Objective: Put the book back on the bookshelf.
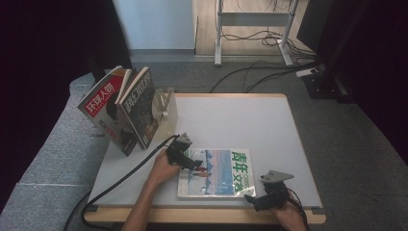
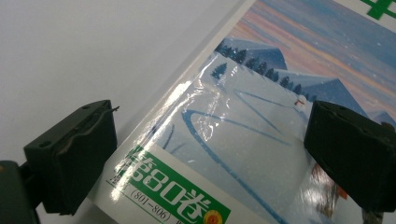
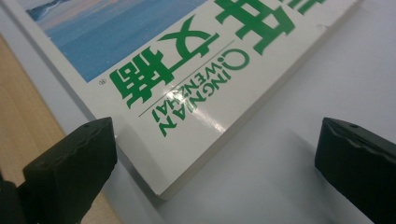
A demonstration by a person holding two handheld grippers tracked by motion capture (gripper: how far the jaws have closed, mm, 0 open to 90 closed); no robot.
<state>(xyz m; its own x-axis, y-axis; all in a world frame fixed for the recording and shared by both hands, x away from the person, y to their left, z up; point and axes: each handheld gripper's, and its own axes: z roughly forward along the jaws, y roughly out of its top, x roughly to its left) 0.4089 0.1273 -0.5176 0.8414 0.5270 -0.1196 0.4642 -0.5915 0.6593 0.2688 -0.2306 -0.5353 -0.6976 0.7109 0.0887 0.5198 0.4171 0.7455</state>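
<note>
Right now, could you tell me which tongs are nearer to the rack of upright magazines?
Left. The left tongs sit at the flat magazine's near-left edge, closer to the rack; the right tongs hover at its near-right corner.

1. Magazine (image 1: pixel 216 173) — one copy, closed, lying flat and front cover up on the white table top, near the table's front edge.
2. Cover: glossy, with a snowy mountain scene under a pink-blue sky; a white band carries large green Chinese characters and "QINGNIAN WENZHAI".
3. Binding — thick, square white spine; the corners look sound.
</note>
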